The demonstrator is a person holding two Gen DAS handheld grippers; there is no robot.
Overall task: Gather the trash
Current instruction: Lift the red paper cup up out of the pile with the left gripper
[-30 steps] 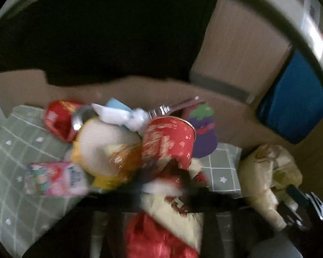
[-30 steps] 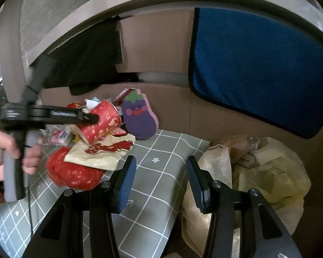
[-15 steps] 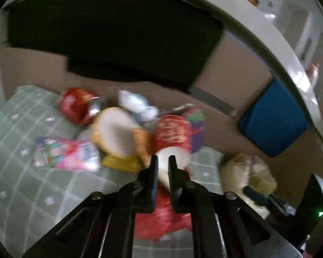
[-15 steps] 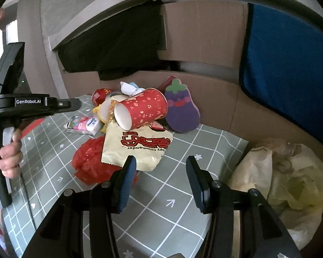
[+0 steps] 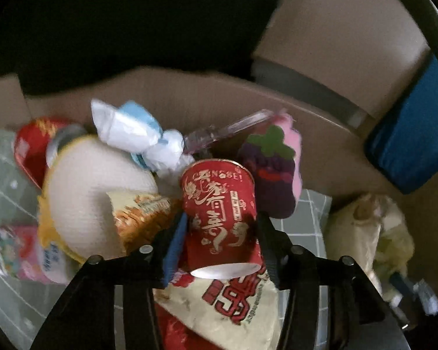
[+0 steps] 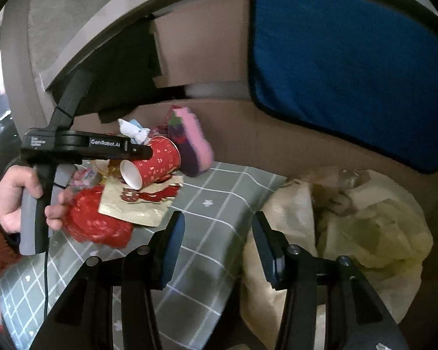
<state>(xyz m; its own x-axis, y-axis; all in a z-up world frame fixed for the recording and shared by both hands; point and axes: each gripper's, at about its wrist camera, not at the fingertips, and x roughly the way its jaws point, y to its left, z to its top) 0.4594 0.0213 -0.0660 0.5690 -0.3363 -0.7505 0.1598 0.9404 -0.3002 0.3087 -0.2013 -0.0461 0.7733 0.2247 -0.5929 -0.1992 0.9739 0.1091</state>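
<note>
A red paper cup (image 5: 222, 215) with gold lettering lies on its side on the trash pile, open end toward me. My left gripper (image 5: 220, 233) is open with one finger on each side of the cup, close to its walls. The cup (image 6: 151, 163) and left gripper (image 6: 143, 151) also show in the right wrist view. Around the cup lie a cream snack packet (image 5: 233, 306), a red crumpled wrapper (image 6: 96, 218), a noodle bowl (image 5: 87, 195), crumpled tissue (image 5: 131, 134) and a pink packet (image 5: 23, 253). My right gripper (image 6: 217, 239) is open and empty above the table's right edge.
A yellowish plastic trash bag (image 6: 350, 224) hangs at the right of the grey checked tablecloth (image 6: 207, 204). An eggplant-shaped sponge (image 6: 189, 148) leans on the cardboard wall (image 6: 248, 134) behind the pile. A blue cloth (image 6: 350, 67) hangs above.
My left gripper pulled back from the pile, then came in again and opened around the red cup. The right gripper swung slightly, staying open.
</note>
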